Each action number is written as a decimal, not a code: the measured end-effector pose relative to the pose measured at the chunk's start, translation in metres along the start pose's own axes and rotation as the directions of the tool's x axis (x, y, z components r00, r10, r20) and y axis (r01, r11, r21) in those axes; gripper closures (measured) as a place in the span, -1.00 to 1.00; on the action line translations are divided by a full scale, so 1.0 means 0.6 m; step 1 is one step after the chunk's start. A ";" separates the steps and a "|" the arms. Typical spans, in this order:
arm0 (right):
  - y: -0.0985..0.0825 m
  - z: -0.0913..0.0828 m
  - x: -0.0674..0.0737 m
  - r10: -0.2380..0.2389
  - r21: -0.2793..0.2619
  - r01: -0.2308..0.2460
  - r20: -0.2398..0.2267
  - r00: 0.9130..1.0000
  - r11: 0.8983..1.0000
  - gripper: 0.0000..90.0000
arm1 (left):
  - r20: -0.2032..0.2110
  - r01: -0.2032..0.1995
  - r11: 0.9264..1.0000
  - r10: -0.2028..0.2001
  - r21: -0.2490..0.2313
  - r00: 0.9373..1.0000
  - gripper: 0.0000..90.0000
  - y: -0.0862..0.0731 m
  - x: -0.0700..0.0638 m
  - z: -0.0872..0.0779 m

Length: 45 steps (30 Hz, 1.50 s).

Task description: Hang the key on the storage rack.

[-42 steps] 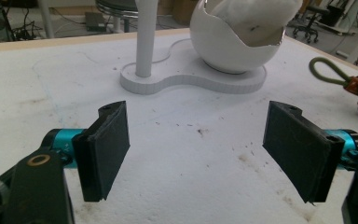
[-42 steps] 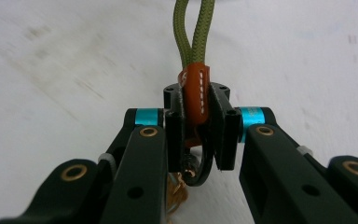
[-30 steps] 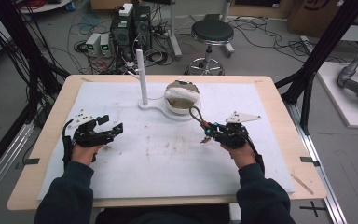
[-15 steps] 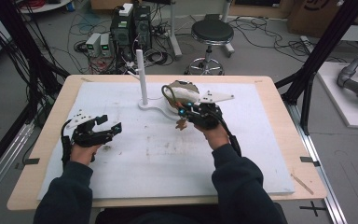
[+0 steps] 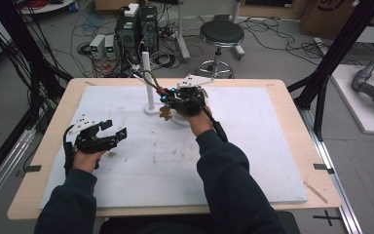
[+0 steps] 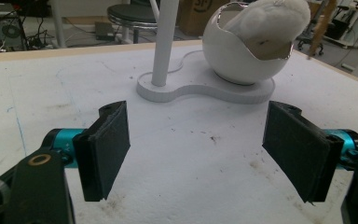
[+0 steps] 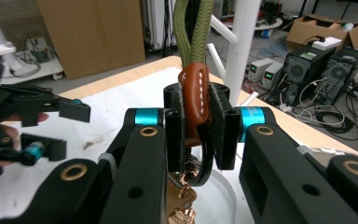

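Note:
My right gripper (image 5: 171, 101) hovers over the white bowl, close to the white pole (image 5: 147, 78) of the stand. It is shut on a key strap: its pads (image 7: 219, 116) pinch the brown leather wrap (image 7: 195, 98) of an olive cord loop (image 7: 193, 28). The cord loop (image 5: 150, 80) arcs up beside the pole, and a brassy pendant (image 5: 165, 113) dangles under the gripper. My left gripper (image 5: 109, 134) rests low at the left of the white mat, open with nothing between its pads (image 6: 107, 144). Ahead of it stand the pole (image 6: 165, 42) and the egg-shaped bowl (image 6: 242, 60) with a pale plush (image 6: 270, 18) inside.
The stand's flat white base (image 6: 200, 91) lies on a white mat (image 5: 258, 146) covering the wooden table (image 5: 292, 102). Behind the table are a stool (image 5: 221, 34), computer boxes (image 5: 136, 27) and cables. Black frame posts (image 5: 336, 53) flank the table.
My right gripper has travelled left and upward with the key strap, from the mat's right side to above the bowl beside the pole. The left gripper stayed where it was.

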State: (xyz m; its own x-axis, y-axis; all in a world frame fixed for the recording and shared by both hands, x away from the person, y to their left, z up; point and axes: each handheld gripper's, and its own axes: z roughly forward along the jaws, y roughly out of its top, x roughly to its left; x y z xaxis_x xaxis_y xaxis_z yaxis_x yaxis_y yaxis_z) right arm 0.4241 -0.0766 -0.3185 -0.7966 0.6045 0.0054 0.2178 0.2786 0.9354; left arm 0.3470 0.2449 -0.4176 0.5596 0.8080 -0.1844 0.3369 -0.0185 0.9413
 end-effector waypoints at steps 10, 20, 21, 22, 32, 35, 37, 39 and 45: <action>0.011 0.062 -0.002 0.010 0.068 -0.015 0.074 0.997 0.998 0.75 | 0.003 0.004 1.000 -0.004 0.000 1.000 -0.49 0.000 0.000 0.001; -0.005 0.086 -0.020 0.039 0.123 -0.056 0.133 0.990 0.991 0.71 | 0.006 0.003 1.000 -0.003 0.001 1.000 -0.49 0.000 -0.001 0.000; -0.006 0.084 -0.022 0.047 0.128 -0.064 0.127 0.991 0.990 0.70 | 0.005 0.002 1.000 -0.002 0.000 1.000 -0.49 0.000 0.000 0.000; -0.006 0.082 -0.023 0.045 0.130 -0.061 0.126 0.991 0.990 0.66 | 0.005 0.003 1.000 -0.003 0.000 1.000 -0.49 0.000 0.000 0.000; -0.013 -0.005 -0.064 -0.006 0.107 -0.010 0.151 0.989 0.994 0.01 | 0.017 0.005 1.000 -0.005 -0.002 1.000 -0.44 0.000 -0.002 -0.001; -0.022 -0.041 -0.081 -0.013 0.146 -0.008 0.139 0.990 0.989 -0.13 | 0.016 0.005 1.000 -0.005 0.002 1.000 -0.44 0.000 -0.002 0.000; -0.029 -0.065 -0.088 -0.011 0.172 -0.014 0.145 0.989 0.985 -0.30 | 0.015 0.008 1.000 -0.008 0.002 1.000 -0.44 0.000 -0.002 0.001; -0.044 -0.090 -0.092 -0.024 0.152 0.001 0.147 0.989 0.988 -0.38 | 0.014 0.008 1.000 -0.009 0.002 1.000 -0.45 0.000 -0.002 0.001; -0.102 -0.160 -0.106 -0.006 0.187 -0.026 0.171 0.985 0.982 -0.52 | 0.018 0.002 1.000 -0.002 0.007 1.000 -0.45 -0.001 -0.004 0.003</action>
State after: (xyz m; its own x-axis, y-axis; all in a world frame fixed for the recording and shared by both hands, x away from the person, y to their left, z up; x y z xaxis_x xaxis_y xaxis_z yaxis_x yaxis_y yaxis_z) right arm 0.4075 -0.2038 -0.3424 -0.6897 0.7215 -0.0610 0.3402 0.3973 0.8523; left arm 0.3466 0.2417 -0.4180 0.5723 0.7973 -0.1915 0.3431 -0.0207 0.9391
